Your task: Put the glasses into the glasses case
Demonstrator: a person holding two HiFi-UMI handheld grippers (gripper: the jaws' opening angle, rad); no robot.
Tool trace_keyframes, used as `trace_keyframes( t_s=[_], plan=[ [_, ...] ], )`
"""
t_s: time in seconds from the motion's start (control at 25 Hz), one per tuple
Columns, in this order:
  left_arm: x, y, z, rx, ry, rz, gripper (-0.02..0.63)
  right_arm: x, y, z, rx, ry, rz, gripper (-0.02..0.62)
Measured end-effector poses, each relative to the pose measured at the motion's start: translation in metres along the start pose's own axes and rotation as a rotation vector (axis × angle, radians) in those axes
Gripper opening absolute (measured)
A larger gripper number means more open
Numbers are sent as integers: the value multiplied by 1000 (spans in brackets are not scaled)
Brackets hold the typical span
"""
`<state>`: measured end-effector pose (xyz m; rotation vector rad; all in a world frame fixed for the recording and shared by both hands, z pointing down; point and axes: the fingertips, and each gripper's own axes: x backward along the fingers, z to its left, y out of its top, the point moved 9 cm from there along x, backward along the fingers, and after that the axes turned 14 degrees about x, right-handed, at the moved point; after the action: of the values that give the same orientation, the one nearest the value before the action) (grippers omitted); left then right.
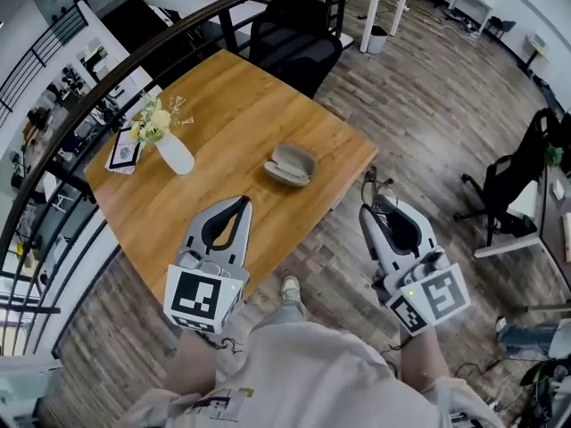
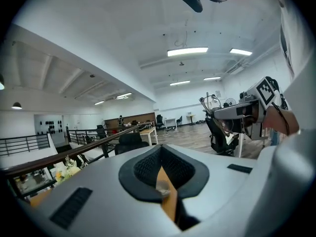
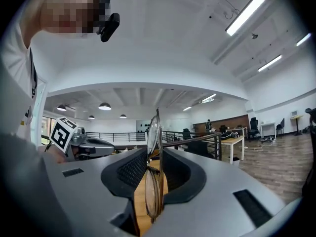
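The glasses case (image 1: 289,165) lies open on the wooden table (image 1: 232,114), near its right edge. Thin-rimmed glasses (image 3: 153,174) stand on edge between the pads of my right gripper (image 3: 156,154), which is shut on them. In the head view the right gripper (image 1: 368,210) hovers over the floor just right of the table, and the glasses (image 1: 370,188) stick out past its tips. My left gripper (image 1: 242,204) is over the table's near edge, in front of the case, with its tips together and nothing between them. The left gripper view shows that gripper (image 2: 161,152) with only a thin slit.
A white vase of flowers (image 1: 171,148) and a flat card (image 1: 124,151) sit on the table's left part. A black office chair (image 1: 296,36) stands at the far side. A dark railing (image 1: 107,87) runs along the left. Another black chair (image 1: 517,181) is at the right.
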<state>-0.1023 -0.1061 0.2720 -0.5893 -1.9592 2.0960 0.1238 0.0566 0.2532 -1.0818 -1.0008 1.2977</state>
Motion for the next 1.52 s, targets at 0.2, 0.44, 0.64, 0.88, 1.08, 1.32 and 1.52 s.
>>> trace_keyframes(
  t_s=[0.2, 0.44, 0.64, 0.88, 1.08, 1.32, 1.52],
  plan=[
    [-51, 17, 59, 7, -5, 0, 17, -72, 5, -28, 2, -11, 12, 120],
    [-83, 15, 90, 3, 2, 9, 17, -124, -11, -40, -8, 28, 32, 120],
    [-98, 10, 105, 22, 26, 23, 17, -155, -22, -47, -14, 86, 47, 120],
    [-115, 4, 110, 47, 88, 47, 17, -186, -39, -64, -32, 165, 65, 120],
    [-134, -1, 104, 68, 152, 70, 17, -205, -58, -86, -64, 263, 83, 120],
    [-160, -12, 99, 110, 235, 92, 17, -232, -76, -110, -53, 381, 108, 120],
    [-173, -29, 94, 155, 306, 123, 17, -258, -105, -116, -44, 490, 159, 121]
  ],
)
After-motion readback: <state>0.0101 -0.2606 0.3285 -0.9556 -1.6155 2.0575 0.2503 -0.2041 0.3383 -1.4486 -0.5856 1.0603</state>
